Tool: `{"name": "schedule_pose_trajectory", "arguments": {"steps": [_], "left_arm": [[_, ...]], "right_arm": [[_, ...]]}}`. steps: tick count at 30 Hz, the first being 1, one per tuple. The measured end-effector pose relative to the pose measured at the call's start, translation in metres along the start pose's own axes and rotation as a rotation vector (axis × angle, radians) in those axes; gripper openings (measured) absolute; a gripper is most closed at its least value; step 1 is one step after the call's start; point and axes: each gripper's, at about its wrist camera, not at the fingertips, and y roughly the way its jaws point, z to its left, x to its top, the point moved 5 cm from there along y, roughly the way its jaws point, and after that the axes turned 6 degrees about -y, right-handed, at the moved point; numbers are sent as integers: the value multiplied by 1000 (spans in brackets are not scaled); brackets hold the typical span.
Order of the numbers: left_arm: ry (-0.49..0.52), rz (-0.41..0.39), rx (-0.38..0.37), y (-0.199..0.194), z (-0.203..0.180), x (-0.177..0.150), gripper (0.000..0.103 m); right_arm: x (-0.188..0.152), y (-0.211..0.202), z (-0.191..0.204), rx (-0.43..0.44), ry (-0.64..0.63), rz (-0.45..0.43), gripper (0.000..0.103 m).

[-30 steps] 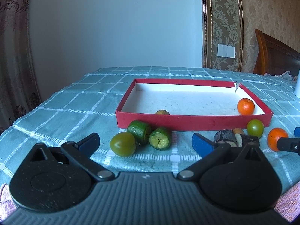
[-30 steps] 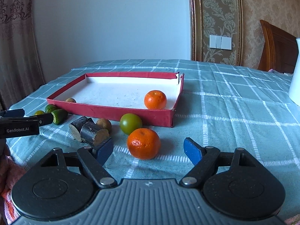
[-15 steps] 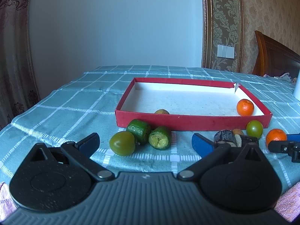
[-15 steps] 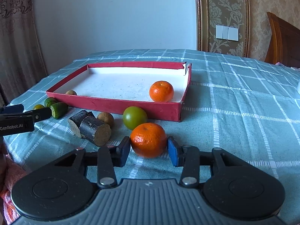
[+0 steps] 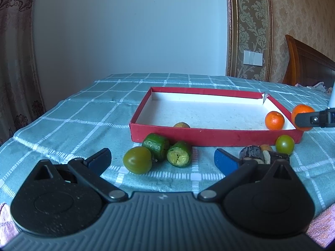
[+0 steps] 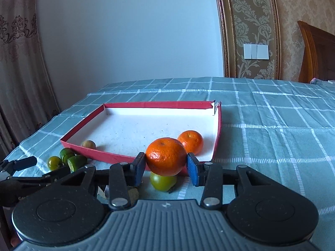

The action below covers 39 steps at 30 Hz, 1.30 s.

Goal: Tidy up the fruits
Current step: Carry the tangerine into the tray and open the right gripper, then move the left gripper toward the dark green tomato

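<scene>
Right wrist view: tangerine lifted toward the tray

My right gripper is clamped on the tangerine, held at frame centre above the red tray wall so it clears the rim. My left gripper hangs wide apart and empty near the green tomato, lower centre, ready for it

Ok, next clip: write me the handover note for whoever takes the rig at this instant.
Right gripper: jaws shut on a tangerine, lifted near the red tray's front right corner.
Left gripper: jaws open, holding nothing, low over the cloth.
Done: one tangerine in the tray and a small brown fruit at its front wall.
Left: drop the held one in; then two green tomatoes, two cucumber pieces and the dark chunks, all in front of the tray.
</scene>
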Motion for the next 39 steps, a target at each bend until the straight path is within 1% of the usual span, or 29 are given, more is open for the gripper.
{"name": "schedule_pose_trajectory", "arguments": {"steps": [12, 15, 19, 20, 21, 23, 28, 33, 35, 38, 39], "left_arm": [[-3, 15, 1, 3, 1, 1, 103], [-6, 19, -3, 4, 2, 1, 103], [-8, 28, -7, 5, 2, 1, 103], [-9, 30, -8, 5, 2, 1, 103], [-9, 31, -8, 6, 2, 1, 103], [-10, 31, -8, 6, 2, 1, 103], [-11, 30, -1, 6, 2, 1, 103], [-6, 30, 15, 6, 1, 0, 103], [-4, 31, 19, 6, 1, 0, 103], [-4, 35, 25, 7, 1, 0, 103], [-4, 37, 25, 7, 1, 0, 103]], "right_arm": [[24, 33, -2, -17, 30, -13, 42], [26, 44, -4, -26, 33, -3, 43], [22, 56, -9, -27, 55, 35, 45], [21, 56, -10, -33, 61, 25, 49], [21, 54, -12, -41, 66, 16, 58], [20, 48, -14, -48, 77, -1, 65], [18, 17, -32, -104, 96, -117, 65], [6, 2, -66, -186, 179, -225, 72], [-4, 4, -80, -203, 234, -238, 72], [-11, 11, -94, -200, 314, -212, 72], [-11, 10, -96, -201, 325, -221, 72]]}}
